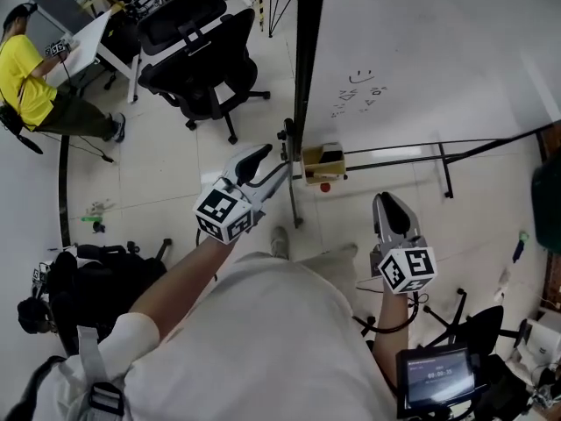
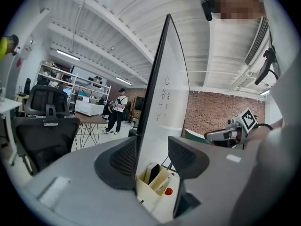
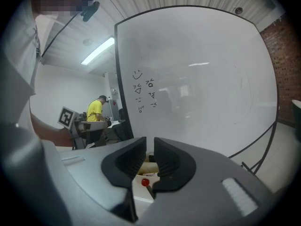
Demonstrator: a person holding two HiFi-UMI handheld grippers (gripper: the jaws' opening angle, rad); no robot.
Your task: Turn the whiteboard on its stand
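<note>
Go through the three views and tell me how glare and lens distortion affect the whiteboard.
Head view: the whiteboard is evenly bright, its writing faint. Left gripper view: seen nearly edge-on, its dark frame leans and curves under the fisheye. Right gripper view: its outline bulges into curves, and a pale light reflection streaks the surface.

Whiteboard: top and right side cut off by the head view's edge.
Writing: too small to read.
Pen box: contents unclear.
Seated person: back cut off at the left edge.

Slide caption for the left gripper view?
Open left gripper lined up on the whiteboard's dark edge, marker tray just below.
</note>
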